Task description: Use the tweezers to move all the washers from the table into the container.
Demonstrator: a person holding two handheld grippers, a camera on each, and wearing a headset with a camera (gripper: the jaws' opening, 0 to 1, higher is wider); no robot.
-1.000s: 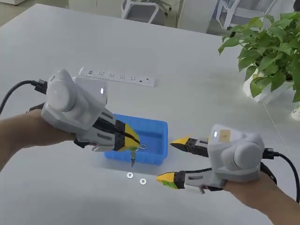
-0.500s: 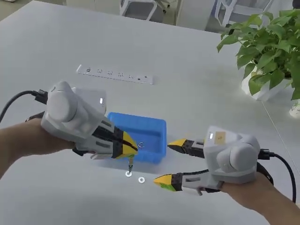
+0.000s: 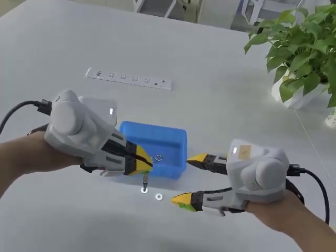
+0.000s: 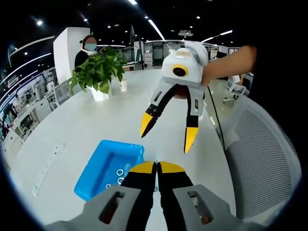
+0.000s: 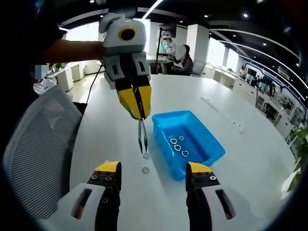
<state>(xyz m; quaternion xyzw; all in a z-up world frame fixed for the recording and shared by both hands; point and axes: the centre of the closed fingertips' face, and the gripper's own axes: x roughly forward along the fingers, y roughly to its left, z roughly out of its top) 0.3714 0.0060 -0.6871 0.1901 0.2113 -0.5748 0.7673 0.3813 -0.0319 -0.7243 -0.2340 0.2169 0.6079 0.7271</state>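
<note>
Left gripper [image 3: 143,161]: jaws clamped on slim metal tweezers [image 3: 145,181], frame centre.
Right gripper [image 3: 184,178]: jaws apart, lower right.
Small metal washers [image 3: 159,197]: two on open grey table [image 3: 220,100], just below near edge of blue plastic container [image 3: 157,173].

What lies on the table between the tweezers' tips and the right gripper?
A single washer on otherwise bare table, seen in the right gripper view. A second washer lies at the tips of the tweezers.

table [image 3: 226,94] | blue container [image 3: 157,127] | two washers [image 3: 158,197] | power strip [image 3: 128,80] | potted plant [image 3: 302,52]
</note>
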